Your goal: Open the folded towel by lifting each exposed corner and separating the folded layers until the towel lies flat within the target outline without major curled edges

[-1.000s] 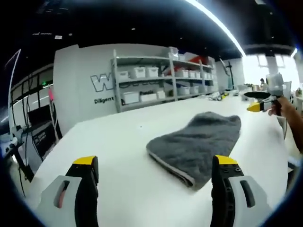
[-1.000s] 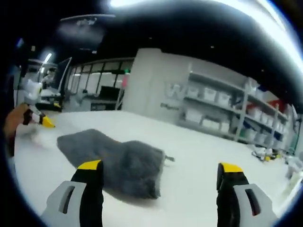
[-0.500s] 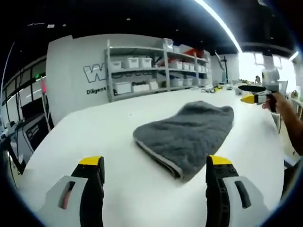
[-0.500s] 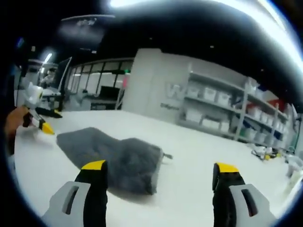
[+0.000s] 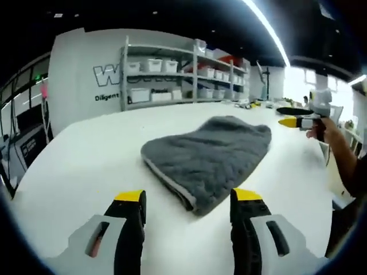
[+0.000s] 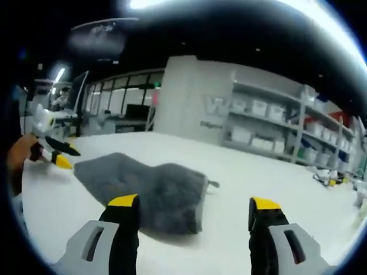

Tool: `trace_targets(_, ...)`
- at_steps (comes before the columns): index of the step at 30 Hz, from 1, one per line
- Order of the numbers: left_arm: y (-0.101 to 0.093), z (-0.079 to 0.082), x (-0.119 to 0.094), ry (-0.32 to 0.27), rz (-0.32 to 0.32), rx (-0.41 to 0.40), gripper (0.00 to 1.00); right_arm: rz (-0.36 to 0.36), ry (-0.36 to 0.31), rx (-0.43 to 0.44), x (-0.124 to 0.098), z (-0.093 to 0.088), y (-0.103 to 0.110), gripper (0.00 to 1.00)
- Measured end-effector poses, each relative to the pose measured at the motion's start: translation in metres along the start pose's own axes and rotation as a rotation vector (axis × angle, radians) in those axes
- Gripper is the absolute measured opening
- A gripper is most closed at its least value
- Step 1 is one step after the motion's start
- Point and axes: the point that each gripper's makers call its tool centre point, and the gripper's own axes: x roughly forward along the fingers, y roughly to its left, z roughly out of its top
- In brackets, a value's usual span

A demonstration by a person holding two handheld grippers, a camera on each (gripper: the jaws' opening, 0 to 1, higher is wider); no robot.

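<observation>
While folded, towel (image 5: pixel 209 153) stretches lengthwise between both tongs.

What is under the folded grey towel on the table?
The grey towel lies directly on the white table. Bare white surface surrounds it. Whatever the table carries beneath the towel is covered; no target outline is visible beside it.

My left gripper (image 5: pixel 187 200) has two black jaws capped with yellow tips, each rising from a pale grey moulded shell with an oval slot, the left slot showing red inside. My right gripper (image 6: pixel 195 207) is built the same: black jaws, yellow caps, grey shells with dark slots.
</observation>
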Motion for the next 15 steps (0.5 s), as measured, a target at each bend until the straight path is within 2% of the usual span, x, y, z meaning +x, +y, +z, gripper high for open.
trace_targets(5,-0.005,-0.003,0.005,-0.002,-0.017,-0.047,0.55,0.002,-0.010,0.001,0.000,0.002,0.000,0.66)
trace_targets(11,-0.008,-0.007,0.004,0.000,-0.032,-0.066,0.41,0.008,0.014,-0.007,0.001,-0.004,0.002,0.63)
trace_targets(15,-0.007,-0.007,0.005,-0.010,-0.036,-0.082,0.40,0.013,0.031,-0.011,0.003,-0.007,0.003,0.60)
